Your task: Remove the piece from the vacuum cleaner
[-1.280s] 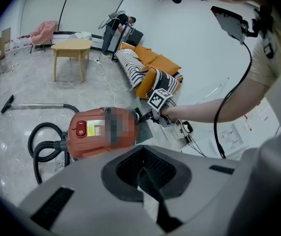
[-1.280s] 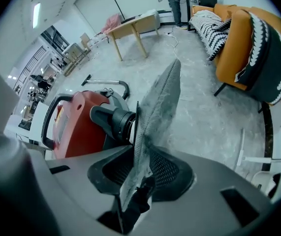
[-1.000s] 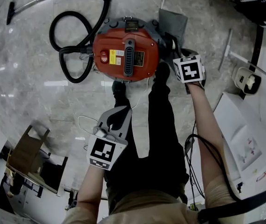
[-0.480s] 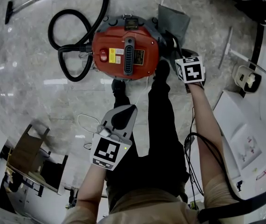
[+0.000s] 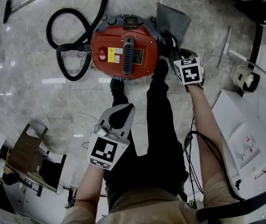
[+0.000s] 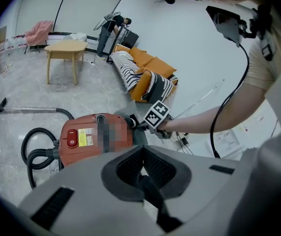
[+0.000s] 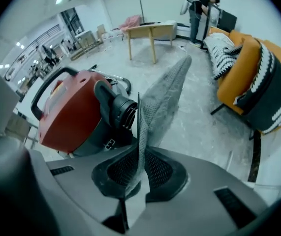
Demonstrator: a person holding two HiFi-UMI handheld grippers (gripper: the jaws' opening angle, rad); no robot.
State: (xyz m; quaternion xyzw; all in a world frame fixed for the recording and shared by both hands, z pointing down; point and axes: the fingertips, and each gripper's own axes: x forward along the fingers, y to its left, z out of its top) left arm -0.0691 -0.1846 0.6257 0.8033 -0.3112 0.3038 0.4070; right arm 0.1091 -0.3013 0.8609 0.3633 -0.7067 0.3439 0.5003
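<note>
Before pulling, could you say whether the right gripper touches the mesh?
Touching. In the right gripper view the right gripper, its jaws just closing, pinches the mesh.

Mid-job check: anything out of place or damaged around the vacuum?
Only the grey mesh piece: it stands tilted beside the black port of the vacuum cleaner, the right gripper having just closed its jaws further on it. No damage or spills visible.

Marble floor (image 5: 30,55), vacuum cleaner (image 5: 144,43), hose (image 5: 105,6)
</note>
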